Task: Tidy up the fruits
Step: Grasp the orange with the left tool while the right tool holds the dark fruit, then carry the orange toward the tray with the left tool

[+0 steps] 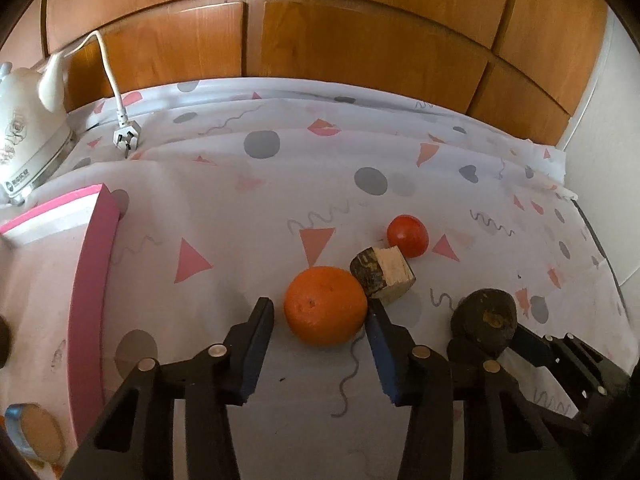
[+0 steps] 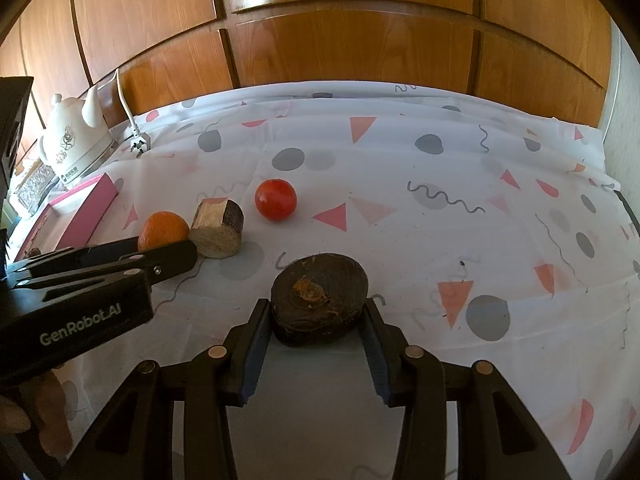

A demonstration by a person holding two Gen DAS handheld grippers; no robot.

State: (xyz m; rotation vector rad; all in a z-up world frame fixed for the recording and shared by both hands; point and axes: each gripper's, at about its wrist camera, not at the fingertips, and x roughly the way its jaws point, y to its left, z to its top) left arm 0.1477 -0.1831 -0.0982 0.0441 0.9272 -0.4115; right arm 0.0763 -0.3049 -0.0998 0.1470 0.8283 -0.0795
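The left gripper [image 1: 320,312] brackets the orange [image 1: 325,305], jaws open; the right gripper [image 2: 318,312] clamps the dark avocado [image 2: 319,297] near the table's front edge.

A wood block [image 1: 383,278] touching the orange [image 1: 325,305] crowds the left claw's [image 1: 320,320] path; cloth [image 2: 400,184] beyond lies open

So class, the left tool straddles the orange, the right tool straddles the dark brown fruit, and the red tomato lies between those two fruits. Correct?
Not quite. The wooden block lies beside the orange, toward the dark brown fruit; the red tomato sits farther back, as the right wrist view shows. The left tool and right tool are as stated.
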